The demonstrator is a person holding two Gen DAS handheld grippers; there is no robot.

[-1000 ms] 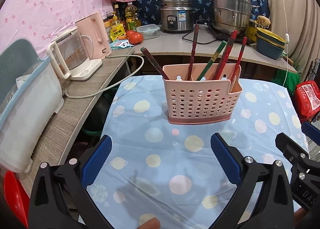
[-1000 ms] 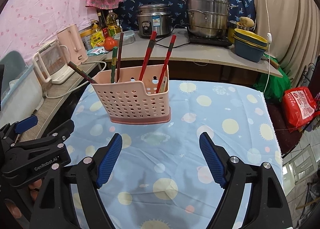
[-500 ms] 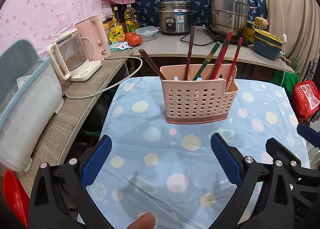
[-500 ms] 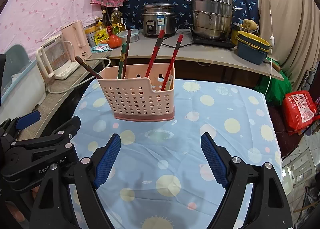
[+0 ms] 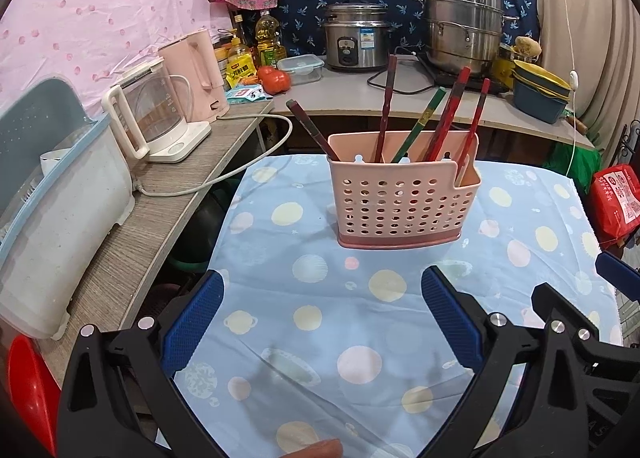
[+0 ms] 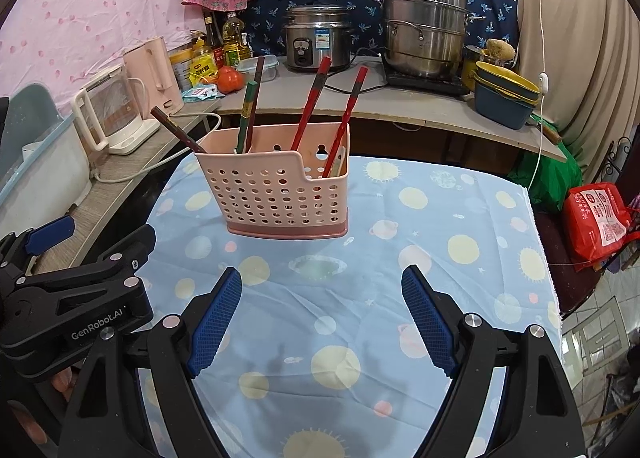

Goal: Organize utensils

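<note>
The desk [image 5: 304,338] has a blue cloth with round spots on it. Near its far end stands a pink basket [image 5: 404,197] full of little holes. It stands up straight on a darker pink base.

Five long sticks lean in the basket. A dark brown stick [image 5: 310,129] tips far to the left. A dark red stick [image 5: 387,97] stands almost straight. A green stick [image 5: 420,119] leans to the right. Two bright red sticks [image 5: 452,105] lean to the right too, and the last one sits in the low end part of the basket. The bottom ends of all the sticks are hidden behind the basket wall. A pale flat thing [image 6: 339,159] also sits in that end part, but it is hard to tell what it is.

The left claw [image 5: 320,322] is spread wide over the cloth, with nothing between its blue pads. The right claw [image 6: 320,316] is spread wide too, and it holds nothing. Both are near the basket but not touching it.

A fingertip [image 5: 316,450] peeks in at the bottom edge, mostly cut off.
</note>
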